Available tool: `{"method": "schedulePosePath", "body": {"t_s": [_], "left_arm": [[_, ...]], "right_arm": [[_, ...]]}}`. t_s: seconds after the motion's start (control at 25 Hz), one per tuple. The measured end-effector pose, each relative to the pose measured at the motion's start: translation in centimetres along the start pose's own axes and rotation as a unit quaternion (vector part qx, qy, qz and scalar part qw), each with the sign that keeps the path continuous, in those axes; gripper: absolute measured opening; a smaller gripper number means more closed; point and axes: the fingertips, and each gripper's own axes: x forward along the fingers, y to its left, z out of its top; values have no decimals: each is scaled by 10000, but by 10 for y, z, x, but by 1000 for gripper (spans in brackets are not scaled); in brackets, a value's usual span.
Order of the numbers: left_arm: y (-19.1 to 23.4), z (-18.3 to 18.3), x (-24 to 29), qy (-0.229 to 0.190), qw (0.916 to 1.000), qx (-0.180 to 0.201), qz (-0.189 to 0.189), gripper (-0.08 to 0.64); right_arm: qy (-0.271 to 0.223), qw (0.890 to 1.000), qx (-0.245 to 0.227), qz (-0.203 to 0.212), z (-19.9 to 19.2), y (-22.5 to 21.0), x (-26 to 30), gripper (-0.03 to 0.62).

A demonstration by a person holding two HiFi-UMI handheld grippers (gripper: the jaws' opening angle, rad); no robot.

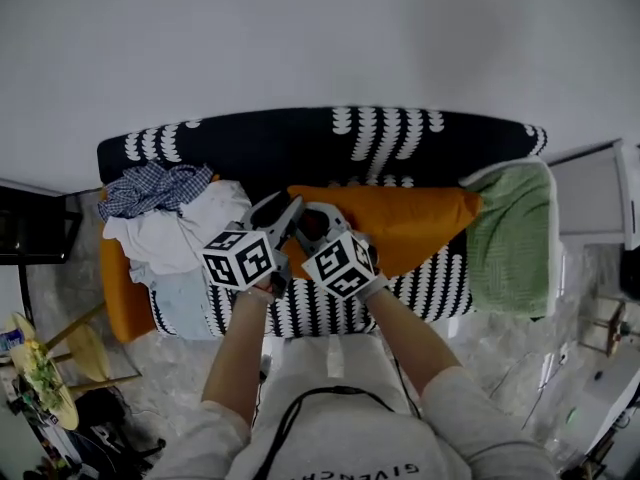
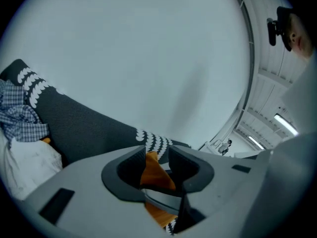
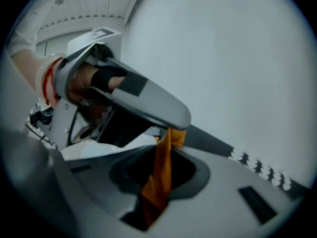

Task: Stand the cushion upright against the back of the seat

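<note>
Head view, entry: orange cushion (image 1: 410,223) lay along seat (image 1: 430,288), 3 o'clock of my tongs. Left gripper (image 1: 281,209) and right gripper (image 1: 318,218) each clamped its left-end fabric. Judged best: raise both evenly toward backrest (image 1: 290,143) at 12 o'clock, no twisting.

Checked shirt (image 1: 152,188) atop white laundry (image 1: 180,230) at seat's (image 1: 270,153) left end; green towel (image 1: 512,238) draped over right end; white wall (image 1: 320,38) behind.
</note>
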Motion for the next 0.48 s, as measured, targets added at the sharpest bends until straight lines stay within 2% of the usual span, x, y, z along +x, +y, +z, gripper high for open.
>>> {"method": "schedulePosePath", "body": {"t_s": [0.12,0.24,0.36,0.48], "left_arm": [[21,-19,-9,329,9975,190,590,147],[44,-39,-25,584,9904,387,1193,147],[65,-60,-44,599,9845,210,1635,147],[81,-76,-66,406,9792,-61,1989,149]], "right_arm": [[71,9995,-221,201,-7,23,9,84],[185,9977,-507,416,-15,47,19,84],[332,9943,-775,649,-26,73,29,84],[377,9921,-1019,631,-32,89,35,84]]}}
